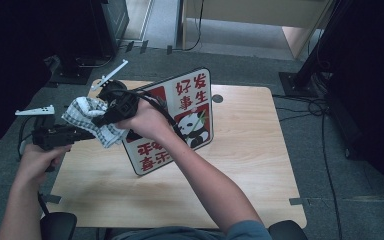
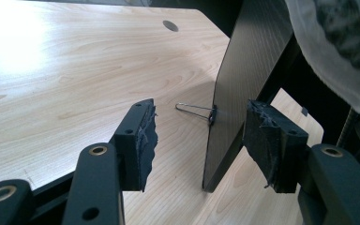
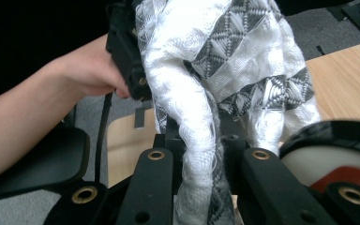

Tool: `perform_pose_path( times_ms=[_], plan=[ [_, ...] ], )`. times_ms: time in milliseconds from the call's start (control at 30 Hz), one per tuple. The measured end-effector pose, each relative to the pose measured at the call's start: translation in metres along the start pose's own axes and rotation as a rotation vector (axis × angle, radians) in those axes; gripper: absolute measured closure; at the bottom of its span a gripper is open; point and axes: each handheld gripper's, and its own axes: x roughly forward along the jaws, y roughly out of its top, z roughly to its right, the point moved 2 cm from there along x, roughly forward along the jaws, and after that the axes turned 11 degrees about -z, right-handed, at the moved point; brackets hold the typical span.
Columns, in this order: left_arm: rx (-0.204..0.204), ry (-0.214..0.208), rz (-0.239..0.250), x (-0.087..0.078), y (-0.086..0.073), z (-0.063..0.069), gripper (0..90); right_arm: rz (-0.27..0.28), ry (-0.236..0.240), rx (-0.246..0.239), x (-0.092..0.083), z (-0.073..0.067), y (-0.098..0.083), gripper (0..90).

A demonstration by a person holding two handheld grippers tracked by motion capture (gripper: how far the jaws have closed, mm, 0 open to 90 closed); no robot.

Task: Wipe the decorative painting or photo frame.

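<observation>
Woven white-and-grey cloth [image 3: 225, 70], rough; glossy printed sign [image 1: 180, 120]; smooth pale wood table [image 1: 240, 165].

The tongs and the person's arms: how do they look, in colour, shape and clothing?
Both tongs, left and right, are black with brass-coloured rivets and frayed dark pads. White angular plates top them; black cables trail. The forearms are bare; a blue-grey sleeve covers the right upper arm.
</observation>
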Motion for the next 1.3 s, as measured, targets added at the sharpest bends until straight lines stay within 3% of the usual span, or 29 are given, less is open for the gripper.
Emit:
perform_pose_path(
  times_ms=[167, 267, 400, 500, 967, 1300],
  plan=[
    [0.003, 0.004, -0.001, 0.002, 0.001, 0.001, 44.1, 0.027, 0.028, 0.031, -0.002, 0.005, 0.007, 80.6],
    [0.008, 0.003, -0.001, 0.002, 0.000, 0.001, 44.0, 0.020, 0.008, 0.026, -0.001, 0.002, 0.015, 80.6],
    [0.011, 0.001, 0.000, 0.002, 0.000, 0.000, 43.9, 0.001, -0.027, 0.032, -0.003, 0.006, 0.012, 80.8],
    [0.011, 0.004, -0.001, 0.003, 0.000, 0.000, 43.8, 0.012, -0.024, 0.042, -0.008, 0.007, 0.010, 80.7],
    [0.023, 0.000, 0.002, 0.004, 0.002, 0.001, 43.7, 0.021, -0.030, 0.084, -0.024, 0.006, -0.019, 81.0],
    [0.031, 0.005, 0.002, 0.004, 0.002, -0.001, 43.1, 0.014, -0.018, 0.133, -0.017, 0.010, -0.036, 81.2]
  ],
)
